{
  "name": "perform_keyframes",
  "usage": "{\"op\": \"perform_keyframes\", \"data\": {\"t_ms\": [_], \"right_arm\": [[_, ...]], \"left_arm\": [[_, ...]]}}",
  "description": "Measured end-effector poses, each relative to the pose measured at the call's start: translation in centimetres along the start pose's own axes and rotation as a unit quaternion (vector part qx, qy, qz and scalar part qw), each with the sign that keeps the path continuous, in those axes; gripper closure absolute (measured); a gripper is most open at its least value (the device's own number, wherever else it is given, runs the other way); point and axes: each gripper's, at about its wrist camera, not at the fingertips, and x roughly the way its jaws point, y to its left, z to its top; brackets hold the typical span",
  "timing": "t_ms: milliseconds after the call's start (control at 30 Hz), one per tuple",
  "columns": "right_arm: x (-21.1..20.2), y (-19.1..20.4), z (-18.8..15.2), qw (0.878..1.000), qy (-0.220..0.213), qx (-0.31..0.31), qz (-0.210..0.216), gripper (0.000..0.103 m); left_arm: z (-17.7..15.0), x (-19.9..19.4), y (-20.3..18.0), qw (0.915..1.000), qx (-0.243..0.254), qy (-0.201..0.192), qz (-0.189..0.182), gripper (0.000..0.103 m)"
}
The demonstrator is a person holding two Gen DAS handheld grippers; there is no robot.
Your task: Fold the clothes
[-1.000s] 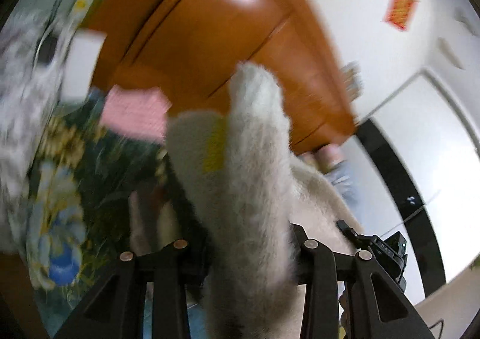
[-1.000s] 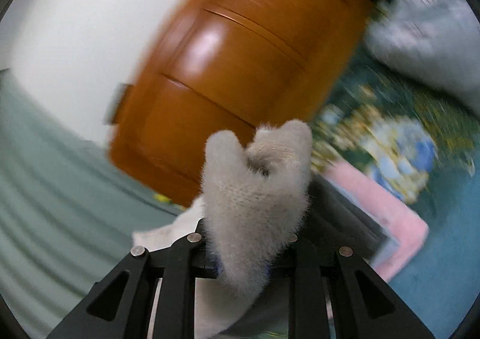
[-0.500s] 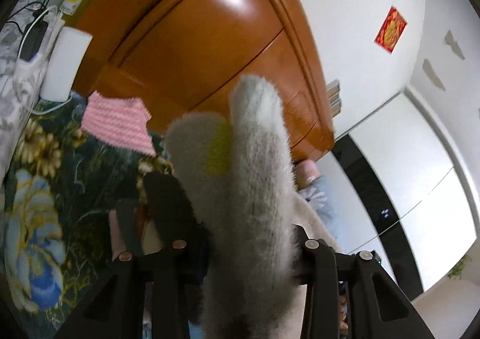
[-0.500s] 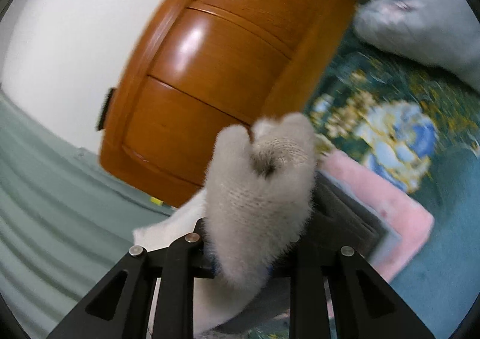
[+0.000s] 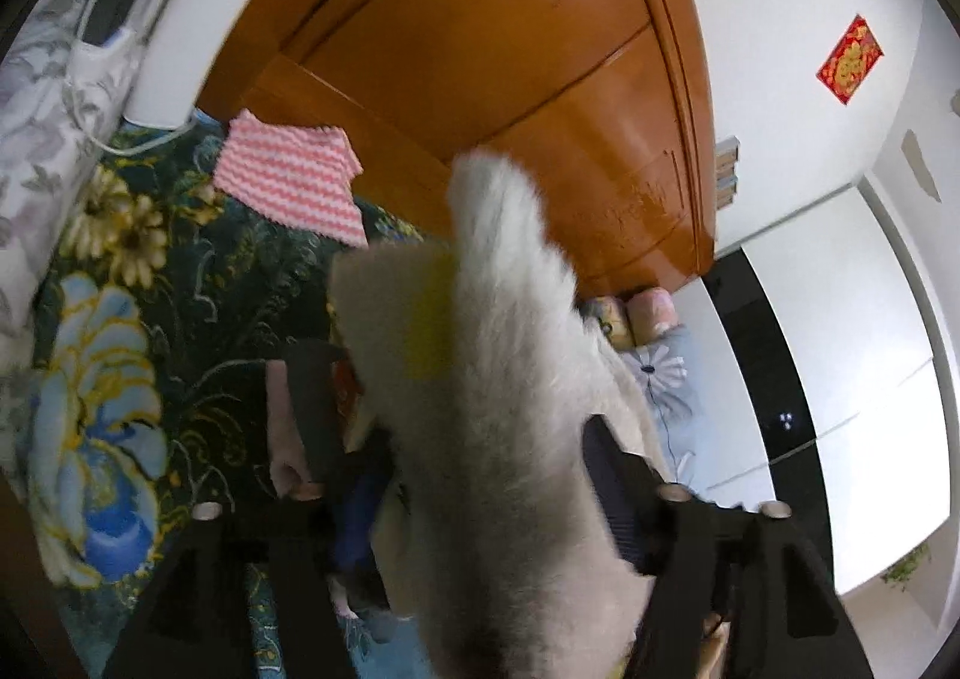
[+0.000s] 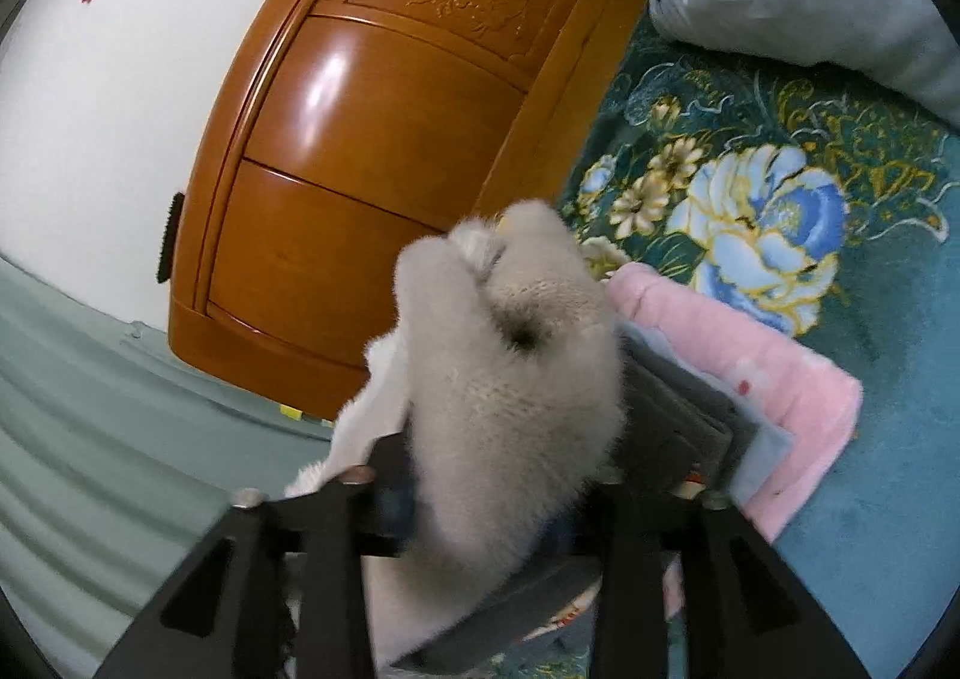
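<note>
Above bedspread (image 6: 840, 150): both tongs (image 5: 480, 499) (image 6: 510, 475) clamped on fluffy sweater (image 5: 510, 379).

A fuzzy garment (image 5: 498, 379) rose between the left gripper (image 5: 480, 505) fingers; a folded striped cloth (image 5: 294, 181) lay on the bed (image 5: 198, 283) at ten o'clock, the headboard (image 5: 480, 48) behind it (stacked clothes (image 6: 738, 379) lay at three o'clock in the right view).

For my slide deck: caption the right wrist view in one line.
Right gripper clamps a fluffy cream sweater above a stack of folded clothes on a floral bedspread.
</note>
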Motion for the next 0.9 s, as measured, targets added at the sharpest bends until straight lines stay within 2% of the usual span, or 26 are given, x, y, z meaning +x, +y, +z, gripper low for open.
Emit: {"op": "perform_keyframes", "data": {"t_ms": [100,167,233,300,333,367,433,500,633,700,800,900], "right_arm": [[-2.0,-1.0,0.2,1.0,-0.016,0.011,-0.013,0.041],[-3.6,-1.0,0.4,0.998,-0.03,0.005,-0.045,0.04],[-5.0,1.1,0.6,0.993,-0.05,-0.047,-0.099,0.04],[-5.9,5.7,0.0,0.975,-0.074,-0.152,-0.146,0.04],[-5.5,7.7,-0.5,0.967,-0.073,-0.193,-0.151,0.04],[-4.9,9.7,-1.1,0.958,-0.068,-0.232,-0.153,0.04],[-2.1,12.9,-2.8,0.944,-0.026,-0.296,-0.145,0.036],[0.4,14.2,-4.3,0.936,0.01,-0.324,-0.136,0.036],[2.0,14.1,-5.3,0.939,0.021,-0.307,-0.157,0.036],[2.8,14.0,-5.8,0.939,0.026,-0.298,-0.167,0.036],[3.6,14.0,-6.5,0.94,0.03,-0.286,-0.181,0.036],[0.2,15.6,-8.1,0.939,-0.012,-0.298,-0.173,0.035]], "left_arm": [[1.1,-1.0,0.7,0.9994,0.002,-0.018,0.028,0.026],[1.7,-2.2,0.2,0.9968,0.026,-0.041,0.063,0.026],[2.2,-3.5,-1.1,0.9905,0.076,-0.059,0.099,0.026],[2.2,-3.6,-3.0,0.9852,0.125,-0.054,0.104,0.026],[2.2,-3.4,-3.9,0.9826,0.146,-0.049,0.104,0.026],[2.0,-2.7,-4.5,0.9819,0.16,-0.039,0.094,0.026],[1.3,-1.2,-5.7,0.9804,0.18,-0.019,0.077,0.026],[0.4,0.7,-6.1,0.9771,0.19,0.002,0.095,0.026],[-0.3,3.5,-5.7,0.9649,0.211,0.038,0.152,0.026],[-0.6,3.8,-5.9,0.9606,0.22,0.05,0.162,0.026],[-1.1,2.8,-7.1,0.9568,0.237,0.046,0.162,0.026],[-1.8,1.0,-8.4,0.958,0.243,0.035,0.148,0.025]]}}
